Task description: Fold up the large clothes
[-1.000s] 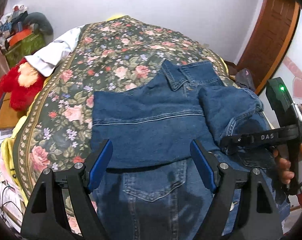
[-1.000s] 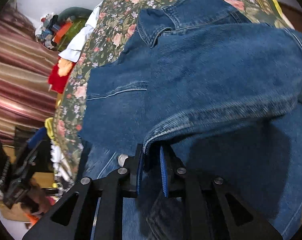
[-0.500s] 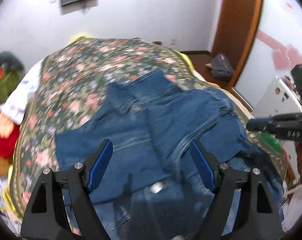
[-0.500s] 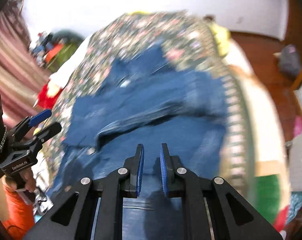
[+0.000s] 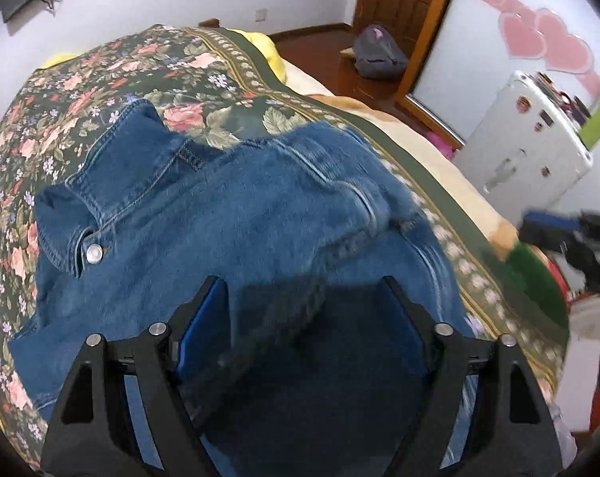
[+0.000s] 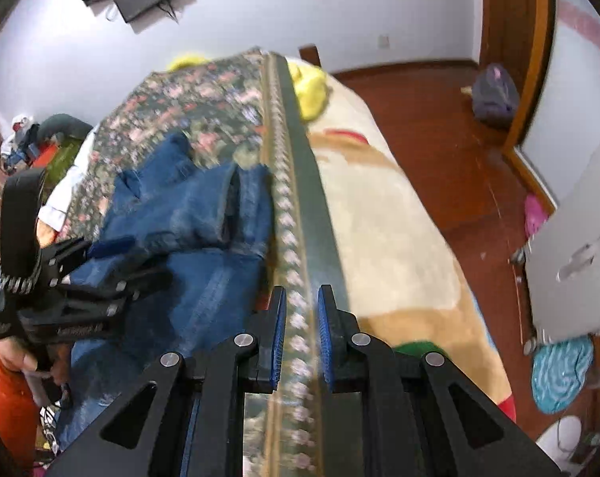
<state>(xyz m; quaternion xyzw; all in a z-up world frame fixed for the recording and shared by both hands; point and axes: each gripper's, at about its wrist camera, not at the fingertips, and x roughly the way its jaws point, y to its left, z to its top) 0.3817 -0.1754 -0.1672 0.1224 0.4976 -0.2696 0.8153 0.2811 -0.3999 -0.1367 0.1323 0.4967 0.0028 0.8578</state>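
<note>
A blue denim jacket (image 5: 228, 214) lies on the floral bedspread (image 5: 101, 79), collar to the left, a sleeve folded across its body. My left gripper (image 5: 306, 298) is open and empty, just above the jacket's lower part. My right gripper (image 6: 302, 310) has its jaws nearly closed with a narrow gap and holds nothing; it hangs over the bedspread's green border (image 6: 300, 183), right of the jacket (image 6: 188, 214). The left gripper also shows in the right wrist view (image 6: 113, 262), over the denim. The right gripper shows blurred at the left wrist view's right edge (image 5: 566, 234).
A cream blanket (image 6: 379, 218) covers the bed's right side, with a yellow cloth (image 6: 308, 83) near the head. A white cabinet (image 5: 526, 151), a wooden door (image 5: 403, 4) and a grey bag (image 5: 375, 51) stand to the right. A clothes pile (image 6: 33, 139) sits at far left.
My right gripper let go of the jacket sleeve and pulled back to the right, off the jacket. My left gripper moved right and closer over the jacket.
</note>
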